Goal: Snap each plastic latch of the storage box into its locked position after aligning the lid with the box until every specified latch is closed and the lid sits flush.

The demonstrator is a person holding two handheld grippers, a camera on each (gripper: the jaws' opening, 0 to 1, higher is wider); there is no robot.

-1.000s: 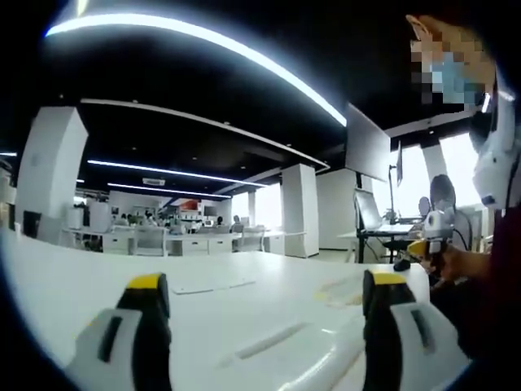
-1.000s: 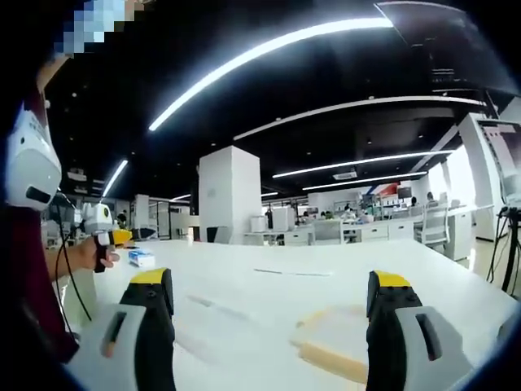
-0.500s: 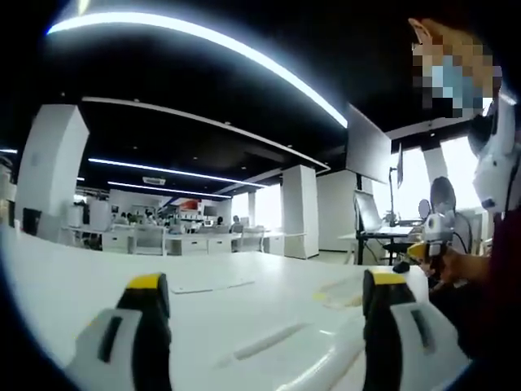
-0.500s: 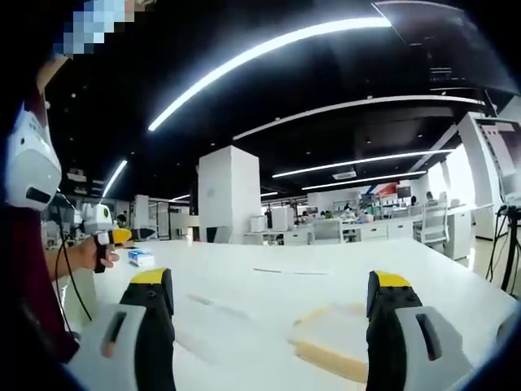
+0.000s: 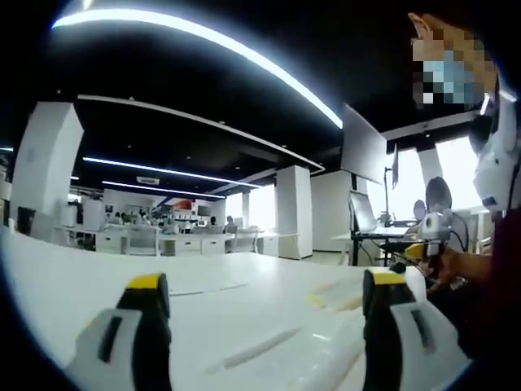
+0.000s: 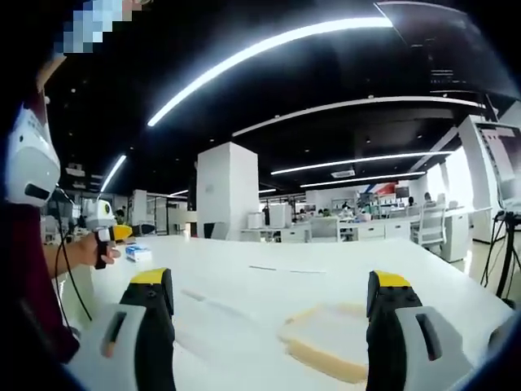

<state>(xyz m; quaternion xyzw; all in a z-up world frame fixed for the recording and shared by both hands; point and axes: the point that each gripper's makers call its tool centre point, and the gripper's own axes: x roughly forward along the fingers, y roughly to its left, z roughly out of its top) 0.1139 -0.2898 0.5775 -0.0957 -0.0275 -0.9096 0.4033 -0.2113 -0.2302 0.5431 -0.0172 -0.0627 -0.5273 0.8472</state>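
The room was a large open office with a dark ceiling and long light strips [image 5: 244,53]. In the left gripper view, a white lid [image 5: 244,326] lay under the left gripper [image 5: 264,314], whose jaws stood wide apart and held nothing. The right gripper [image 5: 423,244] was at the right edge, in a hand.

In the right gripper view, the right gripper's jaws were also wide open and empty above the same white surface, where a yellowish latch [image 6: 321,346] lay between them. The left gripper [image 6: 106,232] was at the left.
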